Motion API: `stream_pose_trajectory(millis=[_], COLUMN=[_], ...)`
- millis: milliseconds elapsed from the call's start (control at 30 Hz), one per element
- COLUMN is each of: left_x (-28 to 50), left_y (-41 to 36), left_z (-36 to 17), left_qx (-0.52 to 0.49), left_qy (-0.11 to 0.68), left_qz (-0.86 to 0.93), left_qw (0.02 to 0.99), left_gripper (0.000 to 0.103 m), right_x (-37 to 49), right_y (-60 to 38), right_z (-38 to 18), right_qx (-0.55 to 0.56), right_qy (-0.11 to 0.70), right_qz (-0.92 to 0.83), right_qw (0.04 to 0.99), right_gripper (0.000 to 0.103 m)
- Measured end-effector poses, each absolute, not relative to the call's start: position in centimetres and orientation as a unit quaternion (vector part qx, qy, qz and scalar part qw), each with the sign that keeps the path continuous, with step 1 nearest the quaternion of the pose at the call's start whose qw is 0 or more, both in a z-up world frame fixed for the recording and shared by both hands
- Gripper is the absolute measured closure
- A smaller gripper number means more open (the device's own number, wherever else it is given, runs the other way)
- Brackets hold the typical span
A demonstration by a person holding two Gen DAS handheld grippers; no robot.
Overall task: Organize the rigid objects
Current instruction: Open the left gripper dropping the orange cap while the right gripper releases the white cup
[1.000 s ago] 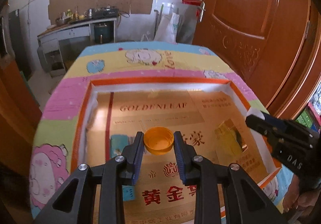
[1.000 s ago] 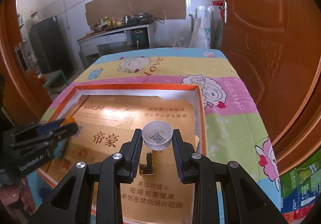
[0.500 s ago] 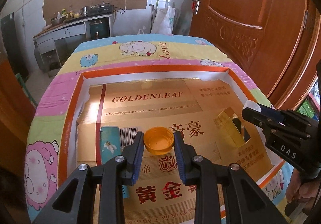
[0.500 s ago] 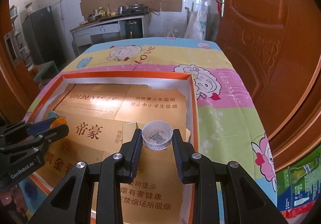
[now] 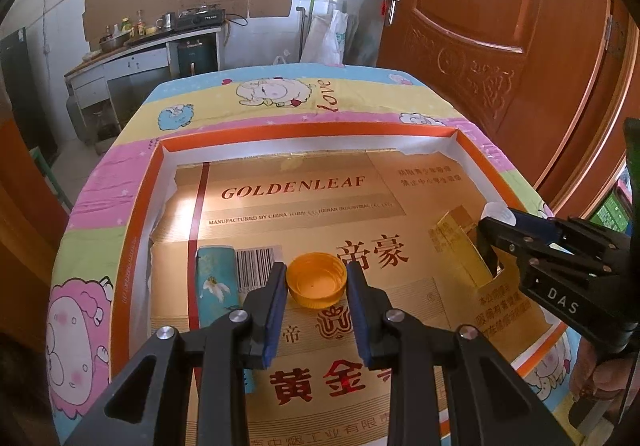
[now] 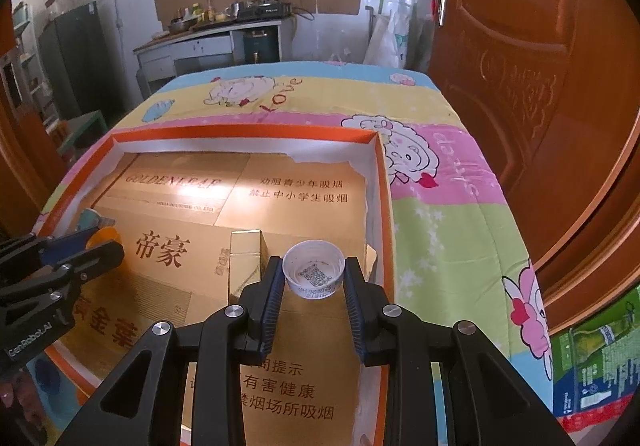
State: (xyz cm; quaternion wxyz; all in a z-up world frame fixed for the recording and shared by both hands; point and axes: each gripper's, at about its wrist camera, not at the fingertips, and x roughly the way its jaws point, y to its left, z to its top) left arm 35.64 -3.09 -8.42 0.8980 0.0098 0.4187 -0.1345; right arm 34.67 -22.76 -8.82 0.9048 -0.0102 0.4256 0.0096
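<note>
- Nearest the left camera, the left gripper (image 5: pixel 316 286) clamps an orange cap (image 5: pixel 317 279), open side up, above the tray floor.
- Likewise, the right gripper (image 6: pixel 313 280) clamps a white cap (image 6: pixel 313 274).
- At 2 o'clock of the orange cap, a gold box (image 5: pixel 460 246) lies in the orange-rimmed tray (image 5: pixel 304 129).
- Judged: both caps carried, neither yet placed.

Tray (image 5: pixel 136 230) on table (image 5: pixel 280 102); box (image 5: pixel 460 246) inside, right.

Home kitchen, gas stove (image 5: pixel 200 19) on counter (image 6: pixel 208 34), tiled walls, carved wooden door (image 5: pixel 496 30)
</note>
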Motion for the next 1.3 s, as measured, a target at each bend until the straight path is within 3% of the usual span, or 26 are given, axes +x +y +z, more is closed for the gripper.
stream_pose_trajectory(millis=[667, 733, 900, 1300], left_x=[35.5, 35.4, 35.1, 34.1], left_y=[-3.7, -3.8, -3.8, -2.9], left_z=[-9.4, -9.4, -9.4, -8.2], left_qx=[0.046, 0.053, 0.053, 0.031], left_qy=[0.419, 0.416, 0.413, 0.404], left_qz=[-0.134, -0.132, -0.145, -0.162], left_qw=[0.897, 0.898, 0.897, 0.9], left_gripper=[0.073, 0.072, 0.064, 0.064], right_x=[34.8, 34.8, 34.6, 33.6], right_y=[-22.1, -22.0, -21.7, -22.4], right_z=[-9.5, -9.5, -9.3, -7.5], right_qx=[-0.028, -0.032, -0.04, -0.007], right_qy=[0.428, 0.425, 0.418, 0.381], right_qz=[0.003, 0.001, 0.004, 0.02], right_qw=[0.904, 0.904, 0.908, 0.924], right_gripper=[0.072, 0.07, 0.053, 0.049])
